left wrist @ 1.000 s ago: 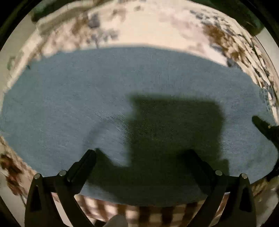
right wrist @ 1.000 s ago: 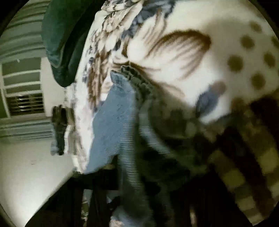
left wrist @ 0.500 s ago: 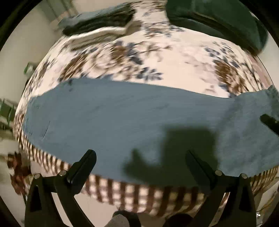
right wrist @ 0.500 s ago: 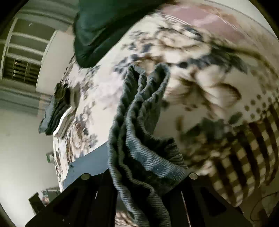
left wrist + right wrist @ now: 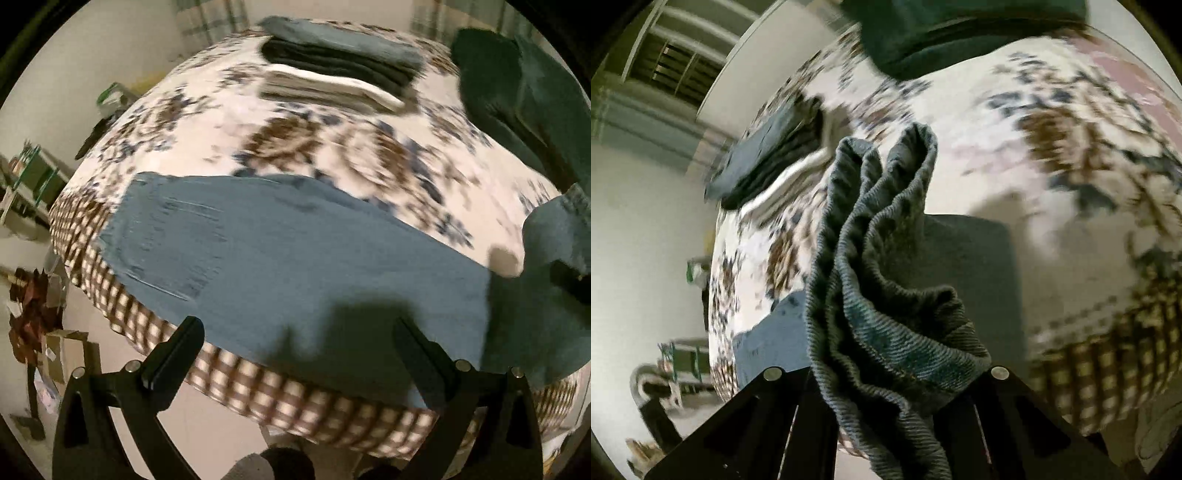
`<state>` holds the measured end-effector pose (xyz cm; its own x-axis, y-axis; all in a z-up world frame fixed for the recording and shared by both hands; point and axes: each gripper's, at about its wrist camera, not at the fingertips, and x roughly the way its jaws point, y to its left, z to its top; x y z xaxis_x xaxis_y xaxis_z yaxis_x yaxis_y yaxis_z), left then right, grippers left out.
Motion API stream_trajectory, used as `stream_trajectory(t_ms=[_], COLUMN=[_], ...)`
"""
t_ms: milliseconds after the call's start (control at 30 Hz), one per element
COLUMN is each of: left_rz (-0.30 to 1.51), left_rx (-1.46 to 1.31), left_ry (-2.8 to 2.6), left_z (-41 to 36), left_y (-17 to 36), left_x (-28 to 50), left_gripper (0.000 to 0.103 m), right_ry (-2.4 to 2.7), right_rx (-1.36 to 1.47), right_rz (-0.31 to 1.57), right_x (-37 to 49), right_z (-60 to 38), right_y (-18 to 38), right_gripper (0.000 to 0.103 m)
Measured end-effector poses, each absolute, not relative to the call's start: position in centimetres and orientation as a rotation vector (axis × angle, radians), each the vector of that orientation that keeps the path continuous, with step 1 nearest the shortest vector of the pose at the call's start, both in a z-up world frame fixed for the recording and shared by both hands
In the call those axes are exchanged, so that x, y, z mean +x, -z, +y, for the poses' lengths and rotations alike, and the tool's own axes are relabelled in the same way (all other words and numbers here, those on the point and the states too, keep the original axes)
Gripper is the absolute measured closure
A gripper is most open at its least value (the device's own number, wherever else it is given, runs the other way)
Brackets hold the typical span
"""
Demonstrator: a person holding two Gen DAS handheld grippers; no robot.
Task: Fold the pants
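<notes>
Blue denim pants (image 5: 280, 258) lie flat along the near edge of a bed with a floral cover (image 5: 332, 147). My left gripper (image 5: 295, 343) is open and empty, held above the pants' near edge. My right gripper (image 5: 886, 373) is shut on a bunched end of the pants (image 5: 879, 280) and holds it lifted above the bed. That lifted end also shows in the left wrist view (image 5: 554, 243) at the far right, with part of the right gripper (image 5: 569, 277) beside it.
A stack of folded clothes (image 5: 340, 74) sits at the far side of the bed. A dark green pillow or blanket (image 5: 524, 96) lies at the far right. The checked bed skirt (image 5: 295, 391) hangs at the near edge. Furniture and clutter (image 5: 33, 321) stand on the floor at left.
My left gripper has risen and pulled back from the pants, so more of the bed shows. My right gripper has lifted the gripped pants end higher off the bed.
</notes>
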<state>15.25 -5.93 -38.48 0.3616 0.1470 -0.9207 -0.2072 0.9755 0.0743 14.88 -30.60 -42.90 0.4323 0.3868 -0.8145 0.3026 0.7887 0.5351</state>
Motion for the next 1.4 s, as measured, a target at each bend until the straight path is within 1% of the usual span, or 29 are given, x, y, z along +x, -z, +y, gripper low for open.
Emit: stream_trajectory(t_ms=[233, 433, 467, 533, 567, 600, 667, 700, 800, 900, 1000, 1067, 1133, 1167, 1200, 1233, 1267, 1300, 1333, 1367, 1400], left_rz=[1.204, 1.262, 1.273, 1.29, 1.293, 1.294, 1.293, 1.29, 1.273, 1.291, 1.319, 1.338, 1.34, 1.318, 1.292, 1.272, 1.245, 1.217, 1.201, 1.189, 1.187], left_rx=[-0.131, -0.179, -0.197, -0.243, -0.268, -0.303, -0.356, -0.396, -0.491, -0.563, -0.599, -0.645, -0.715, -0.75, -0.764, -0.761, -0.767, -0.773, -0.773, -0.769, -0.759], left_ry=[-0.343, -0.442, -0.452, -0.47, -0.474, -0.475, -0.466, -0.456, -0.413, -0.373, -0.415, -0.465, -0.514, -0.527, -0.552, -0.574, -0.584, -0.588, -0.586, -0.58, -0.574], left_z=[4.1, 11.5, 12.5, 14.2, 14.8, 15.4, 15.8, 15.7, 14.1, 11.5, 9.6, 8.9, 8.5, 8.5, 8.5, 8.4, 8.4, 8.4, 8.4, 8.3, 8.3], left_y=[40.3, 42.7, 43.1, 43.8, 44.0, 44.3, 44.5, 44.5, 44.7, 46.1, 48.3, 49.9, 51.3, 51.6, 51.6, 51.5, 51.3, 51.0, 50.8, 50.6, 50.3], left_x=[15.1, 13.5, 13.3, 12.9, 12.7, 12.6, 12.8, 13.0, 13.9, 15.4, 16.3, 16.5, 16.4, 16.3, 16.1, 15.9, 15.6, 15.2, 14.9, 14.5, 14.1], left_gripper=[0.0, 0.0, 0.0, 0.0, 0.0, 0.0, 0.0, 0.0, 0.0, 0.0, 0.0, 0.0, 0.006, 0.018, 0.031, 0.041, 0.055, 0.063, 0.066, 0.071, 0.073], right_ry=[-0.148, -0.188, -0.195, -0.188, -0.23, -0.336, -0.467, -0.492, -0.522, -0.583, -0.704, -0.783, -0.843, -0.88, -0.904, -0.907, -0.923, -0.939, -0.96, -0.972, -0.981], right_rx=[0.576, 0.354, 0.317, 0.267, 0.284, 0.34, 0.407, 0.387, 0.176, -0.143, -0.434, -0.558, -0.618, -0.629, -0.642, -0.658, -0.669, -0.667, -0.66, -0.659, -0.652], right_rz=[1.241, 1.393, 1.443, 1.514, 1.526, 1.564, 1.601, 1.594, 1.558, 1.505, 1.472, 1.474, 1.487, 1.5, 1.505, 1.508, 1.516, 1.516, 1.507, 1.496, 1.487], right_x=[17.3, 18.0, 18.0, 18.0, 18.1, 18.4, 18.7, 19.0, 20.3, 22.3, 24.6, 26.4, 27.3, 27.6, 27.9, 28.1, 28.4, 28.5, 28.5, 28.6, 28.7], right_z=[-16.6, -4.4, -2.9, -0.9, -0.5, -0.1, -0.5, -1.0, -2.6, -2.6, -1.8, -1.7, -1.4, -1.0, -0.7, -0.4, -0.1, 0.1, 0.2, 0.4, 0.4], right_y=[47.3, 53.6, 54.8, 55.8, 55.6, 55.3, 54.2, 53.1, 50.4, 49.9, 51.3, 52.5, 53.5, 54.0, 54.4, 54.7, 55.2, 55.4, 55.4, 55.4, 55.2], right_gripper=[0.095, 0.095, 0.09, 0.076, 0.056, 0.045, 0.042, 0.039, 0.037, 0.037, 0.037, 0.037, 0.037, 0.037, 0.037, 0.037, 0.039, 0.052, 0.064, 0.087, 0.095])
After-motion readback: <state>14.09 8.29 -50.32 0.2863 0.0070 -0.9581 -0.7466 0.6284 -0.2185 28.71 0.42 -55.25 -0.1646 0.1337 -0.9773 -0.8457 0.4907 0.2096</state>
